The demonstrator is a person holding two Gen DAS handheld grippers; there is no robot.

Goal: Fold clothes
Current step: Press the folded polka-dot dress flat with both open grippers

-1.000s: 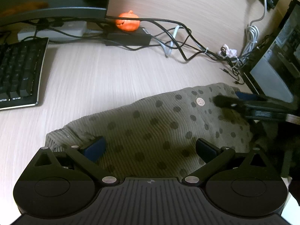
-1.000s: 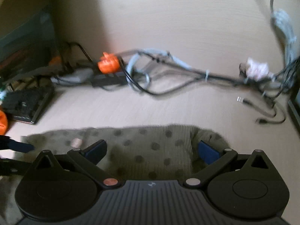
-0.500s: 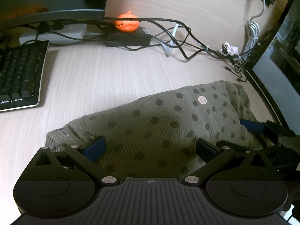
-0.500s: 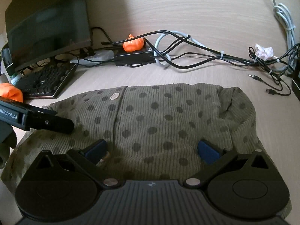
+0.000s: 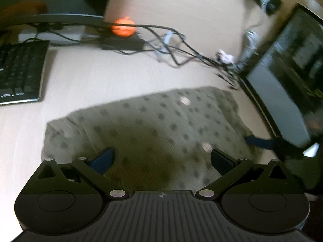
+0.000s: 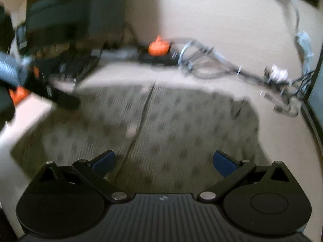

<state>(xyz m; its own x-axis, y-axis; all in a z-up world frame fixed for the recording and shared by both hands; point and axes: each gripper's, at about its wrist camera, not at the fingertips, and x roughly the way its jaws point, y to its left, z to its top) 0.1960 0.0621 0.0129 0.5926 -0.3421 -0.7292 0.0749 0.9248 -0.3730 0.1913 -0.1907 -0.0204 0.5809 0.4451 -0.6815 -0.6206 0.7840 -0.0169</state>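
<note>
- Olive dotted garment lies on the wooden desk in the left wrist view, as a compact rectangle with tidy edges, so I judge most folds are done. The left gripper hovers over its near edge, jaws wide apart and empty.
- Right wrist view is blurred: the garment is flat, buttons on top. The right gripper is spread and holds nothing. Perhaps one final fold or smoothing is left.
</note>
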